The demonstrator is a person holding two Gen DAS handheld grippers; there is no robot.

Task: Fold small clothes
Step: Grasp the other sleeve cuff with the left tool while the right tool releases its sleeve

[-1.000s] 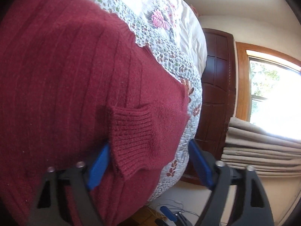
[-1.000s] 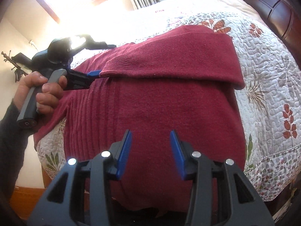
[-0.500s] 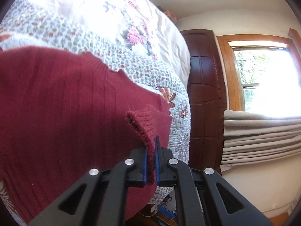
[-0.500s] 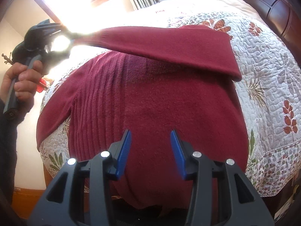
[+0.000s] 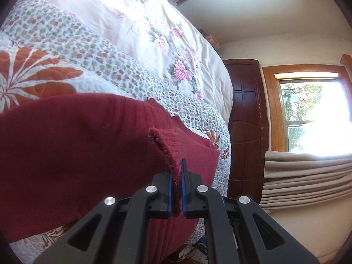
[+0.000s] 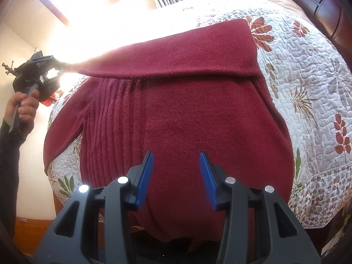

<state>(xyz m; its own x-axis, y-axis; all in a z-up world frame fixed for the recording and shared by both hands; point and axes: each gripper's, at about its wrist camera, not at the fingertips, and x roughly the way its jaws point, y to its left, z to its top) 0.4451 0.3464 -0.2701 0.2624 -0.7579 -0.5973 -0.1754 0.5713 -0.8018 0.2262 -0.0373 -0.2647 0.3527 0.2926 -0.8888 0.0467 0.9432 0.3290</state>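
Left tool [image 5: 176,189] is clamped on the sweater [image 6: 198,121] cuff [image 5: 169,151], sleeve stretched out leftward across the body; right tool [image 6: 175,176] hovers apart near the hem.

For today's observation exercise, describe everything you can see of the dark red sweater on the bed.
The dark red sweater is a soft knit lying spread on the quilt, its body flat with vertical ribbing down one side. One sleeve is stretched taut across the upper body; its ribbed cuff is pinched in the left gripper. The other sleeve lies slanting along the bed's edge. The right gripper hovers open near the hem, holding nothing.
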